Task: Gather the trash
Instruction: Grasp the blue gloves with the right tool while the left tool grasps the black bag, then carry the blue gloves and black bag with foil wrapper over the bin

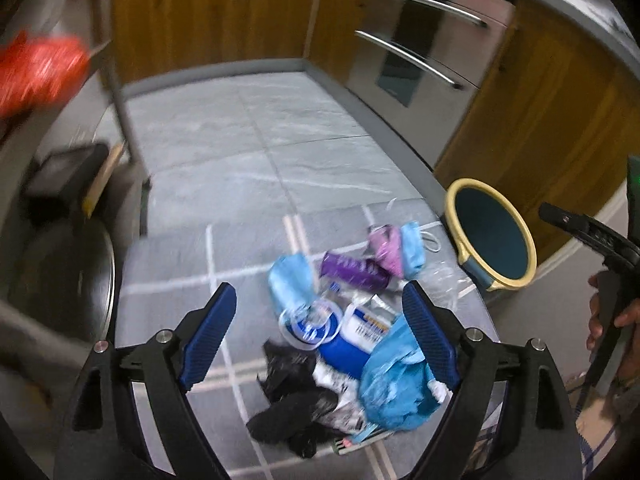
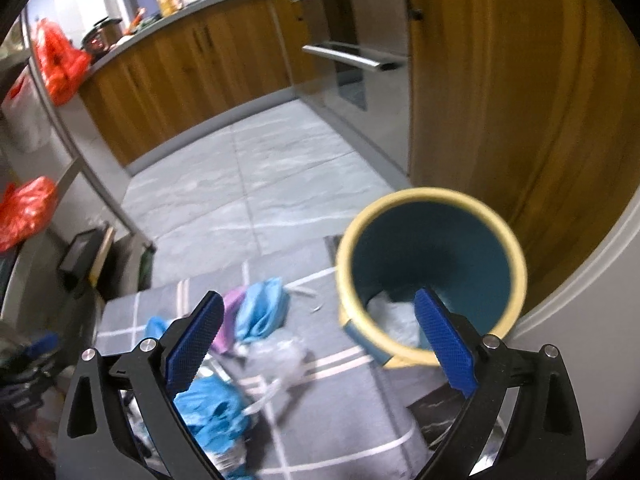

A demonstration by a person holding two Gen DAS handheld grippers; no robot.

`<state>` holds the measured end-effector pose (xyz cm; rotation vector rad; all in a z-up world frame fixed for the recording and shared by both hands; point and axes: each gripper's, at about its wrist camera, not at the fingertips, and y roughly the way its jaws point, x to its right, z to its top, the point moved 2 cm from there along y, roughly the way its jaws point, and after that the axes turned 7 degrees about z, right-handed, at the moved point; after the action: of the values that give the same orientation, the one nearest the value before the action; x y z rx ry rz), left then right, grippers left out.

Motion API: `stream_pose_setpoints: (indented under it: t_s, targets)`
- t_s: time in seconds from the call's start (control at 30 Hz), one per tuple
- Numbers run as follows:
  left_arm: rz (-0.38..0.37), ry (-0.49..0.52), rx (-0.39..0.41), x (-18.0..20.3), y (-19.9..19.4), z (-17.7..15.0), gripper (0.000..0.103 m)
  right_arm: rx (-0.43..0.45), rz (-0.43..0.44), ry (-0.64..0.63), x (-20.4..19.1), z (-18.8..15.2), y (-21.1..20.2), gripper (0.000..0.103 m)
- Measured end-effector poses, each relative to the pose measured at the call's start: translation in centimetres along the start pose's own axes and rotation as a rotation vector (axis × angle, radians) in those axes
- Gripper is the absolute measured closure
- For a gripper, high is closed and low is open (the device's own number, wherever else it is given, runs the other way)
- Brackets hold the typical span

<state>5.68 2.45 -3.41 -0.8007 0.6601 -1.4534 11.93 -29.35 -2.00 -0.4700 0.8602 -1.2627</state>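
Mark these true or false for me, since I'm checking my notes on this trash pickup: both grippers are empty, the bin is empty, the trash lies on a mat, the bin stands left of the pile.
1. Both grippers are open and empty. True: the left gripper and the right gripper hold nothing.
2. The round blue bin with a yellow rim is empty. False: something pale and crumpled lies inside.
3. The pile of blue, purple and black trash lies on a grey mat with white lines. True.
4. The bin stands left of the pile. False: it stands right of it.
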Motion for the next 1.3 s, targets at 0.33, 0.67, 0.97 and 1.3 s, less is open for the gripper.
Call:
stream_pose_setpoints:
  t_s: [0.33,0.67,0.97,1.3]
  targets:
    - [0.047,-0.028,-0.121,-1.5,0.8,-3.8,0.019,-0.169,0.082,-0.068,-6.6,-6.5,1.8,0.008]
    - [0.013,0.047,-0.284,-0.6,3.9,-6.3,0.033,-0.379,0.081,-0.057,-7.4,-11.5,4.7,0.023]
    - [0.022,0.095,-0.375,0.1,5.9,-8.0,0.073,-0.504,0.159,0.033,-7.0,-12.8,7.8,0.051]
    - [0.025,0.13,-0.326,0.7,4.3,-7.5,0.093,-0.483,0.178,-0.075,-8.9,-12.7,6.4,0.1]
